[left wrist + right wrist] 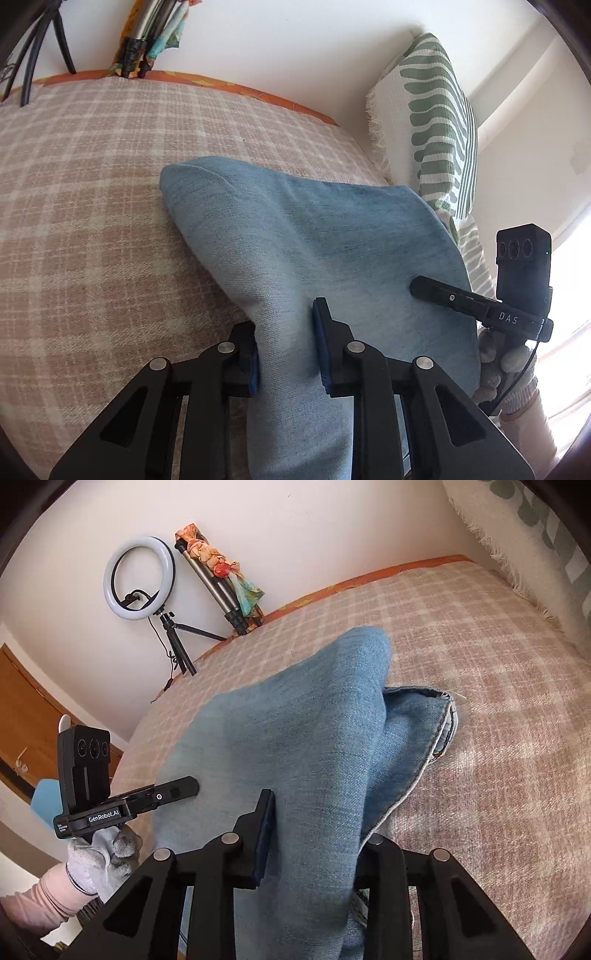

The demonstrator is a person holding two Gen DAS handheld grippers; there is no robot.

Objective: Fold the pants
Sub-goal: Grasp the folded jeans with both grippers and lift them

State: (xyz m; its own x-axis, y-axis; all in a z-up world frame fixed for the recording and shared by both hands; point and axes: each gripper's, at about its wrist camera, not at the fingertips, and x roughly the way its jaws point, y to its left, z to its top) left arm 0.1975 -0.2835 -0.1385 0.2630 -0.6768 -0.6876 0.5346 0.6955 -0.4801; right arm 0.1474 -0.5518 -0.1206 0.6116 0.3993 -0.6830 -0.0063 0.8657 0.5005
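The pants (pixel 314 240), pale blue denim with a soft, faded weave, hang bunched and raised off the bed (pixel 92 184), draped toward twelve o'clock in both wrist views. Their far end sags onto the bedcover, and in the right wrist view a stitched hem or waist edge (pixel 443 723) curls out at about three o'clock.

The left gripper (pixel 284 350) is clamped on a thick gather of the denim, its blue-padded fingers pressing the cloth from either side. The right gripper (pixel 314 834) is likewise pinched on the fabric; one finger shows against the cloth, the other is buried under it. Each gripper appears in the other's view, at three o'clock from the left and nine o'clock from the right, held in a gloved hand (pixel 103 853).

By my reading, the step in hand is the lift: both near corners are taken and the cloth is up, ready to be carried over. The next move calls for both hands to travel together toward twelve o'clock, keeping the edge taut and level so the heavy denim lays down flat rather than slumping.

The bedcover is a coarse woven plaid in pink-beige and cream. A fringed pillow (pixel 424 122) with green leaf shapes stands at two o'clock in the left view; a ring light (pixel 138 578) on a tripod stands at ten o'clock in the right.
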